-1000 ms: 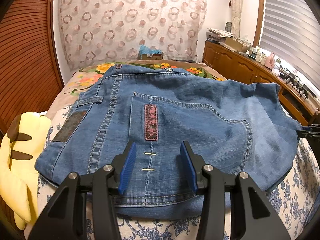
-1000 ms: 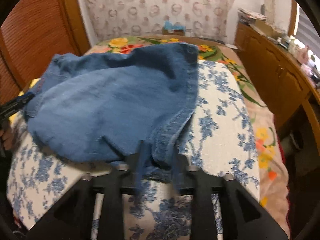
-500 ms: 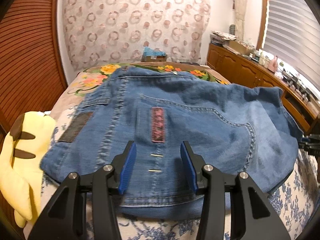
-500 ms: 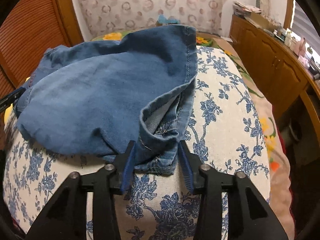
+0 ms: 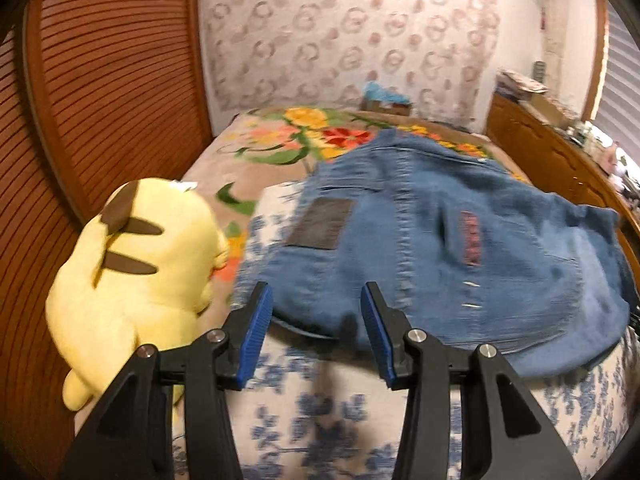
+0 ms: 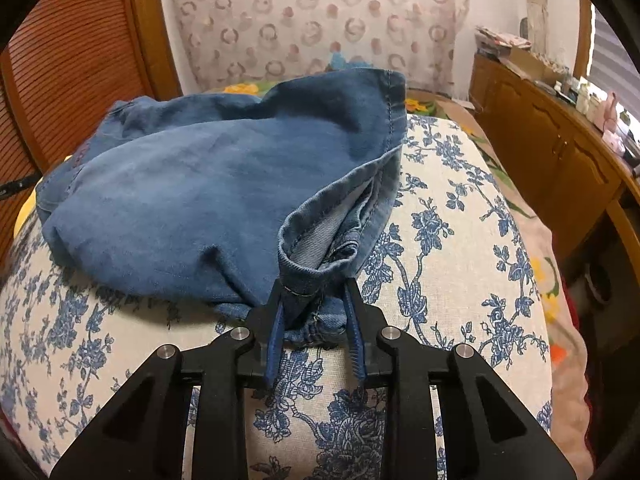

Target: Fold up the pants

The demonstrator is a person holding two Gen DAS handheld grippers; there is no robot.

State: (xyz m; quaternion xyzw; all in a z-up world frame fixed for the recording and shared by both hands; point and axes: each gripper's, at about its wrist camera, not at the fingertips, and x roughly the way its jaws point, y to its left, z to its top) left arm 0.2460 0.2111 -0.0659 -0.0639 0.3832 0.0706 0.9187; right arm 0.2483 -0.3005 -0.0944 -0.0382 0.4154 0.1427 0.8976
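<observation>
Blue jeans [image 5: 500, 280] lie folded on a cushion with a blue flower print [image 5: 320, 420], back pocket and dark waist patch facing up. My left gripper [image 5: 316, 292] is open just in front of the jeans' near left corner, with only the denim's edge showing between its blue pads. In the right wrist view the jeans [image 6: 200, 200] form a rumpled heap. My right gripper [image 6: 314, 290] is closing, and a bunched leg hem [image 6: 308, 264] sits squeezed between its pads.
A yellow plush toy [image 5: 136, 264] lies just left of the jeans, against the slatted wooden wall [image 5: 100, 100]. A flowered blanket [image 5: 304, 136] covers the bed beyond. A wooden cabinet [image 6: 540, 132] with clutter on top runs along the right side.
My left gripper has swung left from the jeans' middle seam to their left corner, bringing the plush toy into full view. The right gripper's jaws have narrowed onto the leg hem.
</observation>
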